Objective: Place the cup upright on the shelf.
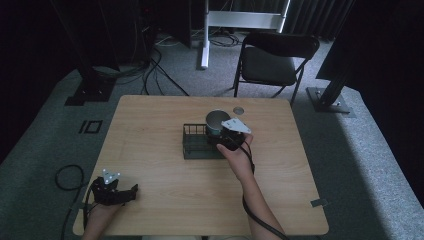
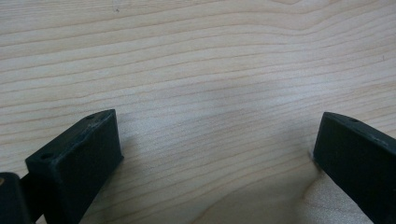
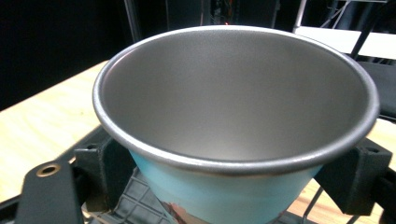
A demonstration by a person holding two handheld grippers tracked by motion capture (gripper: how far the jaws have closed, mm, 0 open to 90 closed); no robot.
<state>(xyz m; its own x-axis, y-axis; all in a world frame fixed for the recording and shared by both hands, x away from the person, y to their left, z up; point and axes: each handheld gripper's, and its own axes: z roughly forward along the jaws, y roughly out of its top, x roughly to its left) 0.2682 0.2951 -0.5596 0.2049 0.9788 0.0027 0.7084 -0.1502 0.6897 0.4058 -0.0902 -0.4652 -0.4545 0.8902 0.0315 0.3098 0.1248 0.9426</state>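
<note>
A metal cup (image 1: pixel 216 120) with a light blue outside and a bare steel inside is held upright over the right end of a dark wire basket (image 1: pixel 192 150) at the table's middle. My right gripper (image 1: pixel 223 136) is shut on it from the near side. In the right gripper view, the cup (image 3: pixel 233 107) sits between the two black jaws of that gripper (image 3: pixel 231 186), which press its sides, with the basket's grid floor (image 3: pixel 140 205) just below. My left gripper (image 1: pixel 131 191) rests at the table's near left corner. Its jaws stand wide open (image 2: pixel 215 154) over bare wood.
A small round grey disc (image 1: pixel 238 110) lies on the wooden table (image 1: pixel 150 125) behind the cup. Beyond the table stand a black folding chair (image 1: pixel 277 55), black stand bases (image 1: pixel 87 92) and loose cables (image 1: pixel 155 70) on the grey carpet.
</note>
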